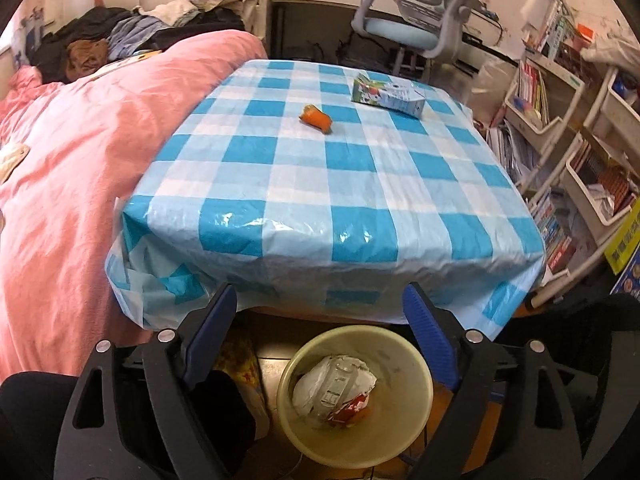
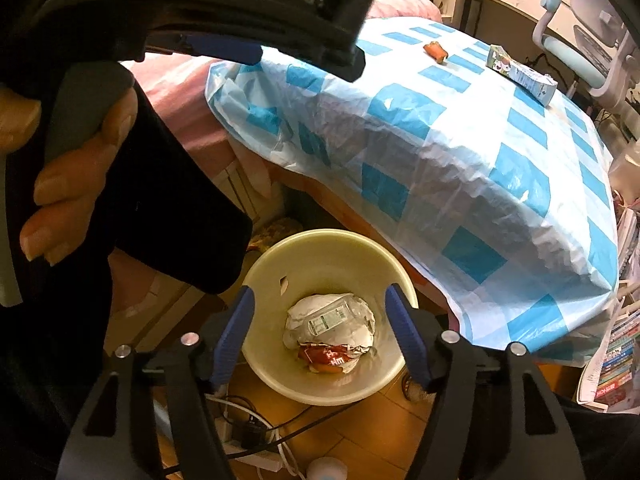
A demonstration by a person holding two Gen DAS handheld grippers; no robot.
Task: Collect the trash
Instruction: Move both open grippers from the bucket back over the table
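Observation:
A cream waste bin (image 1: 416, 408) (image 2: 272, 376) stands on the floor under the table's near edge, with a crumpled white and red wrapper (image 1: 334, 392) (image 2: 330, 328) inside. An orange wrapper (image 1: 316, 119) (image 2: 436, 50) and a small green and white carton (image 1: 387, 94) (image 2: 520, 72) lie on the blue checked table (image 1: 304, 184) (image 2: 460, 140). My left gripper (image 1: 320, 328) is open and empty above the bin. My right gripper (image 2: 320, 328) is open and empty over the bin. The left gripper's body also shows at the upper left of the right wrist view.
A pink bed (image 1: 72, 152) lies left of the table. A blue desk chair (image 1: 404, 28) stands behind it. White shelves of books (image 1: 568, 152) are at the right. A power strip and cables (image 2: 256, 436) lie on the floor by the bin.

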